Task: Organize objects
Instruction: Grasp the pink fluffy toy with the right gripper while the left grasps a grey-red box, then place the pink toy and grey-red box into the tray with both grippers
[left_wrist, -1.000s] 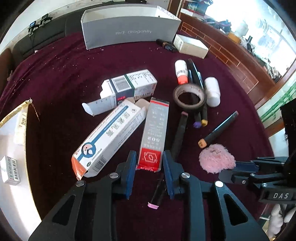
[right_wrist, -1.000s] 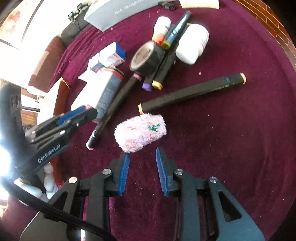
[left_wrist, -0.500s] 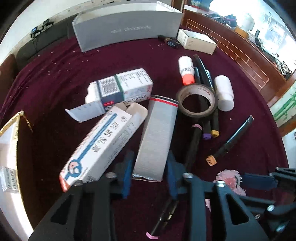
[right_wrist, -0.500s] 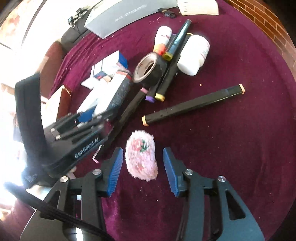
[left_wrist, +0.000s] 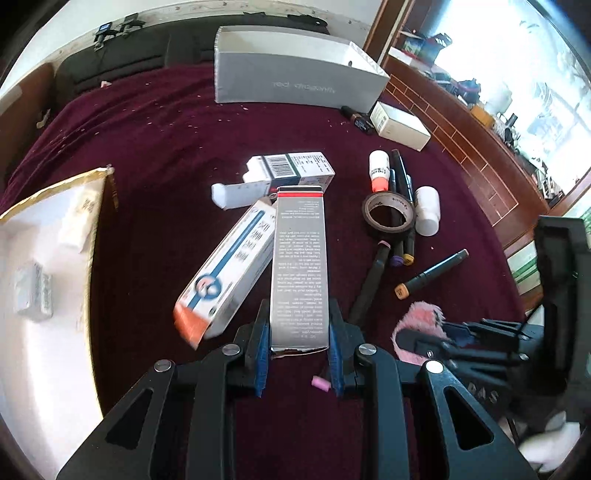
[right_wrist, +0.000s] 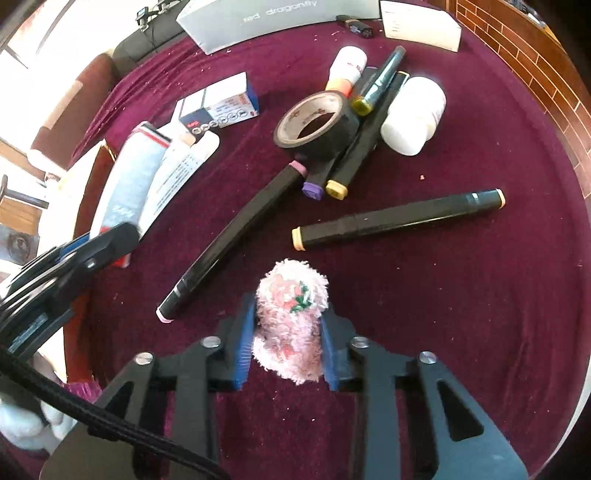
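My left gripper (left_wrist: 297, 332) is shut on a long silver box with a red end (left_wrist: 298, 266) and holds it lifted off the maroon cloth; the box also shows in the right wrist view (right_wrist: 129, 188). My right gripper (right_wrist: 288, 332) is shut on a fluffy pink roll (right_wrist: 290, 317), which also shows in the left wrist view (left_wrist: 421, 317). A blue-and-white carton (left_wrist: 229, 273) lies left of the silver box. A barcode carton (left_wrist: 291, 171) lies behind it.
A tape roll (right_wrist: 314, 123), several black markers (right_wrist: 399, 221), a white bottle (right_wrist: 413, 114) and an orange-capped tube (right_wrist: 345, 70) lie on the cloth. A grey open box (left_wrist: 295, 79) stands at the back. A white tray with gold rim (left_wrist: 40, 266) sits left.
My left gripper closed on the silver box and lifted it. My right gripper moved over the pink roll and closed on it.
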